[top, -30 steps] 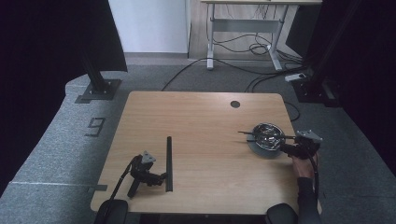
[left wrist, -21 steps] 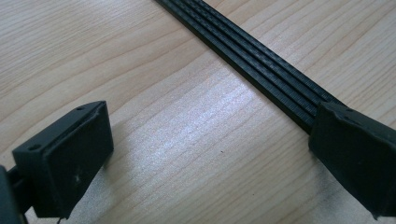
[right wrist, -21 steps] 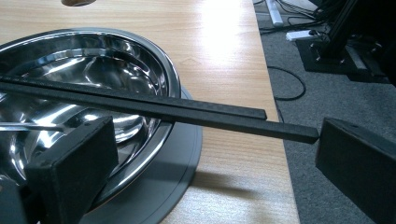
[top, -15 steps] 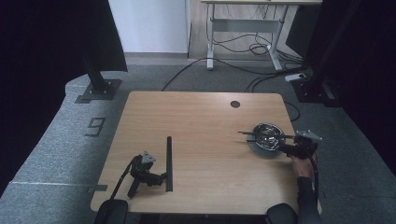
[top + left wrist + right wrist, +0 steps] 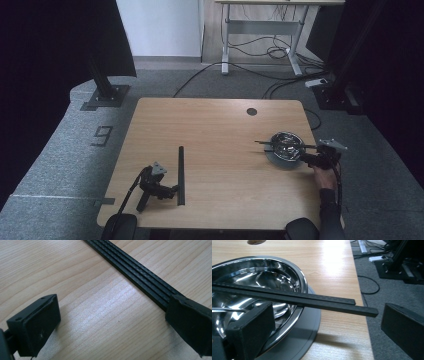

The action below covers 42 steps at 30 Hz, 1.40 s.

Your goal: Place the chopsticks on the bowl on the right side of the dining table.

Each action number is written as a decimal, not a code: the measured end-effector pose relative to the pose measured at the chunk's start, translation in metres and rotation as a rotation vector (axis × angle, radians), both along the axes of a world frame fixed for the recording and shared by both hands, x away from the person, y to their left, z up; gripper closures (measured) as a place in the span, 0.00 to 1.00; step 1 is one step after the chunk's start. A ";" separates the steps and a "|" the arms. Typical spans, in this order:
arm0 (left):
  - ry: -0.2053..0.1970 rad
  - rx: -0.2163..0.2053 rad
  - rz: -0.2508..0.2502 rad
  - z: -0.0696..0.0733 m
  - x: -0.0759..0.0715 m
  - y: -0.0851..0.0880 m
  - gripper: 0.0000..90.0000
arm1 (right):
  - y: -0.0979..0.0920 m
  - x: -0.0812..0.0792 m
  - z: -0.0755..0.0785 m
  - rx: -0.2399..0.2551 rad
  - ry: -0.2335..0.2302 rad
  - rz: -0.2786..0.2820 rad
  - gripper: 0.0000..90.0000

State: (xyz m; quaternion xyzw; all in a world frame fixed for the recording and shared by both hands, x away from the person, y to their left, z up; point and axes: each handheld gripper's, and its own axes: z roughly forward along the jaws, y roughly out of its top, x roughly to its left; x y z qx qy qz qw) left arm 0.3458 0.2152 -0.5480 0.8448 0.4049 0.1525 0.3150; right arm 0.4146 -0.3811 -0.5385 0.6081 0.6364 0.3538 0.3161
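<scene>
The metal bowl (image 5: 287, 143) serves as the anchor here: it sits on a flat grey disc (image 5: 285, 161) near the table's (image 5: 215, 120) right edge, and a pair of black chopsticks (image 5: 282, 144) lies across its rim, side by side. In the right gripper view those chopsticks (image 5: 294, 299) run from the left over the shiny bowl (image 5: 262, 282) and end in the air beyond its rim, above the grey disc (image 5: 308, 322) and the wood. The right gripper (image 5: 306, 158) sits just on the near-right side of the bowl, held by the person's hand (image 5: 326, 176); its jaws stand wide apart — one low against the bowl's near wall, the other out over the table edge — and they grip nothing, the chopstick ends lying between them untouched. Well to the left of the bowl, across the table, a long black ribbed strip (image 5: 180, 175) lies flat, running away from the near edge. The left gripper (image 5: 171, 190) rests on the wood by the near end of that strip, jaws released; in the left gripper view the strip (image 5: 135, 272) passes diagonally and disappears behind the right-hand jaw, while the other jaw stands clear on bare wood. A round hole (image 5: 251, 111) in the tabletop lies beyond the bowl, toward the far edge.
</scene>
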 end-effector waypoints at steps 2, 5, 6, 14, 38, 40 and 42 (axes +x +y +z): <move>0.000 0.001 0.000 0.000 0.000 0.000 0.00 | 0.001 0.000 0.000 0.000 0.002 0.005 0.00; 0.000 0.001 -0.001 0.000 0.000 0.000 0.00 | 0.003 0.000 -0.001 -0.005 0.002 0.013 0.00; 0.000 0.001 -0.001 0.000 0.000 0.000 0.00 | 0.004 0.000 -0.001 -0.007 0.004 0.016 0.00; 0.000 0.001 0.000 0.000 0.000 0.000 0.00 | 0.009 0.001 -0.002 -0.020 0.007 0.040 0.02; 0.000 0.001 0.000 0.000 0.000 0.000 0.00 | 0.015 -0.004 0.002 -0.056 0.008 0.041 0.03; 0.000 0.001 -0.001 0.000 0.000 0.000 0.00 | 0.016 -0.004 0.002 -0.060 0.008 0.043 0.03; 0.000 0.001 0.000 0.000 0.000 0.000 0.00 | 0.017 -0.004 0.002 -0.062 0.008 0.046 0.03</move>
